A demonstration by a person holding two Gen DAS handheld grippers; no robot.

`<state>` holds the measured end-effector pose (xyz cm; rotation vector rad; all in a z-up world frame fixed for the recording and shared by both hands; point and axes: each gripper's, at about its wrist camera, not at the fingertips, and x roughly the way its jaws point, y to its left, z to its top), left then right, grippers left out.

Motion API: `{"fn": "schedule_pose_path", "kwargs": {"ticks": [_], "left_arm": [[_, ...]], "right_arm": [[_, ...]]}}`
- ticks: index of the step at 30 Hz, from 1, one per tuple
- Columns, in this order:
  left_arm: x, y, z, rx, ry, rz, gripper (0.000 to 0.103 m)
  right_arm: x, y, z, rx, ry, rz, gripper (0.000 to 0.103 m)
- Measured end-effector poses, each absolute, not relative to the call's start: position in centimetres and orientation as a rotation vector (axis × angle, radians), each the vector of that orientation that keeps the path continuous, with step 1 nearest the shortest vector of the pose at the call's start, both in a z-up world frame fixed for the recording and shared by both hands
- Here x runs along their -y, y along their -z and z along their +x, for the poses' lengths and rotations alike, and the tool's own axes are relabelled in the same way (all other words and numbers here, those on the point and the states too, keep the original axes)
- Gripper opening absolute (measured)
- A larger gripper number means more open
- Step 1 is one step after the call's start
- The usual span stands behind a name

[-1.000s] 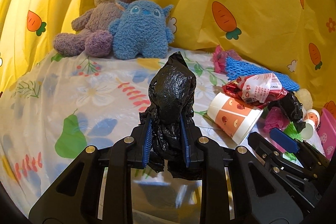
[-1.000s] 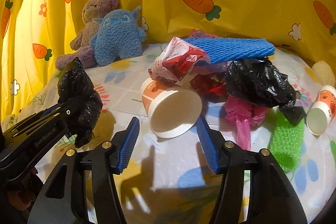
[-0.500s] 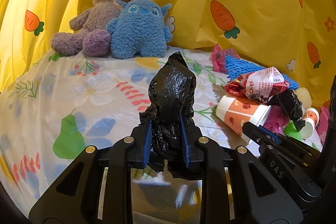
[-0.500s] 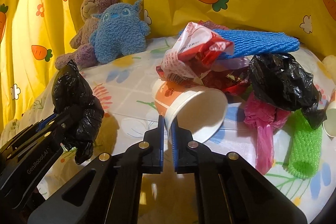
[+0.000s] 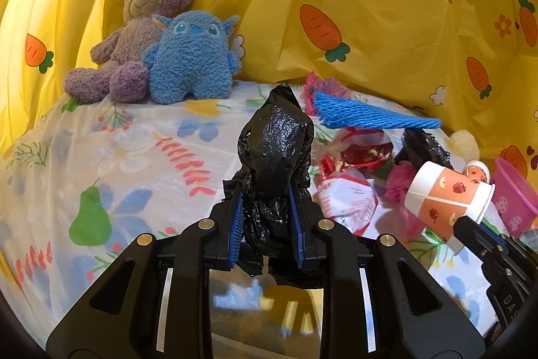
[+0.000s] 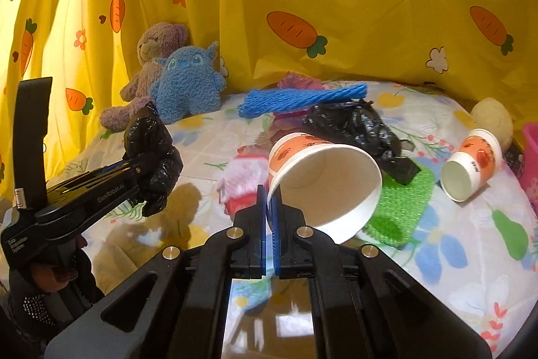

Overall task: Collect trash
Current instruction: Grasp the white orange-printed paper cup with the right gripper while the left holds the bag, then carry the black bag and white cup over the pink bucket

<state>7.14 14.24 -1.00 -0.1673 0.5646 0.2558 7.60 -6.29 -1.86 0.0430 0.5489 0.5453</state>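
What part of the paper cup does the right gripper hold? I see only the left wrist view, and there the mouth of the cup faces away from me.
Observer: The right gripper is shut on the paper cup and pinches its rim, one finger inside and one outside.
Operator: Is anything inside the cup?
Observer: No, the inside looks white and empty.
Operator: Does the cup hide any trash from me?
Observer: Yes, a green foam net lies on the tablecloth just behind it.

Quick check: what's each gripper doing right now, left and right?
Left gripper: closed on the black plastic bag.
Right gripper: closed on the rim of the large paper cup, lifted off the table.
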Motion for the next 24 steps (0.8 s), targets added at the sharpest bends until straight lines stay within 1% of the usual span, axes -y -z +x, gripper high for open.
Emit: {"fn": "schedule_pose_path", "kwargs": {"ticks": [17, 24], "left_arm": [[-2.3, -0.1, 8.7, -0.557, 0.070, -0.079, 0.023], [4.5, -1.9, 10.4, -0.525, 0.230, -0.009, 0.023]], "right_arm": [[18.7, -0.1, 5.9, -0.434, -0.312, 0.136, 0.004], [24.4, -1.1, 6.4, -0.390, -0.189, 0.169, 0.004]]}}
